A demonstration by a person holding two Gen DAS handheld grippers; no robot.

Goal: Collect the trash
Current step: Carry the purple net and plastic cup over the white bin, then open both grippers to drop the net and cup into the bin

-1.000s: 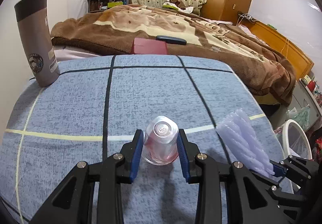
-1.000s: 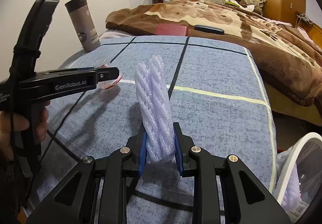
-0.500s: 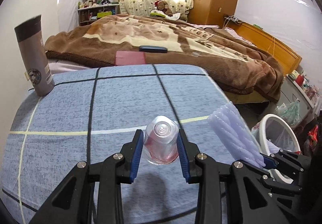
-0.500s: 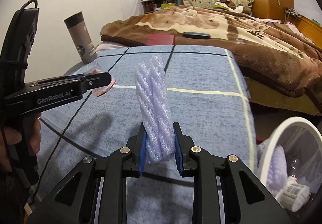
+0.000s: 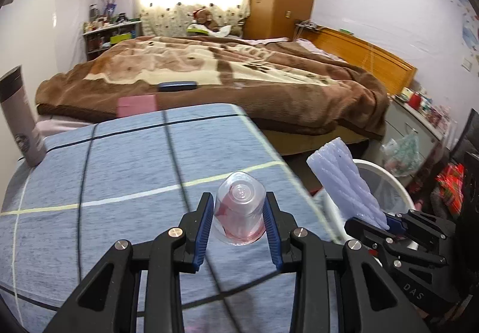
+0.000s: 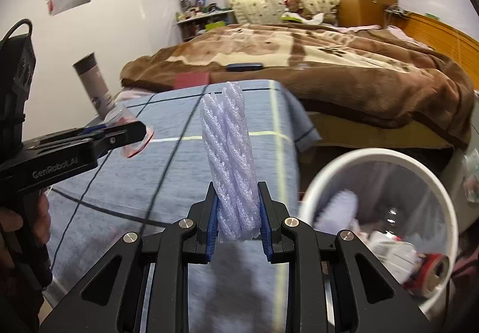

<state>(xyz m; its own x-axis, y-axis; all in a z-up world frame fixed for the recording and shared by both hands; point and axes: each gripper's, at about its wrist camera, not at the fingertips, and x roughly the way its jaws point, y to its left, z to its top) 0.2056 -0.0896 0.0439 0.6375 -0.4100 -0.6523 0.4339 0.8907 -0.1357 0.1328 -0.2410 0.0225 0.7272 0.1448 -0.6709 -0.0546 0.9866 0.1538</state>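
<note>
Where visible, bin (image 6: 377, 157) contents: R-wrist only.

Both tongs carried toward the bin

The left tongs (image 5: 239, 220) with the plastic cup (image 5: 239, 211) and the right tongs (image 6: 238, 223) with the foam netting (image 6: 230, 165) have swung rightward across the counter (image 5: 119, 171); the white bin (image 6: 377, 201), earlier only an edge, now fills the space right of the right tongs, and the flask (image 5: 21, 117) has slid off to the left.

both wrist views tilt down over the table (image 5: 119, 183) (shared), facing the bed (image 6: 329, 63).
</note>
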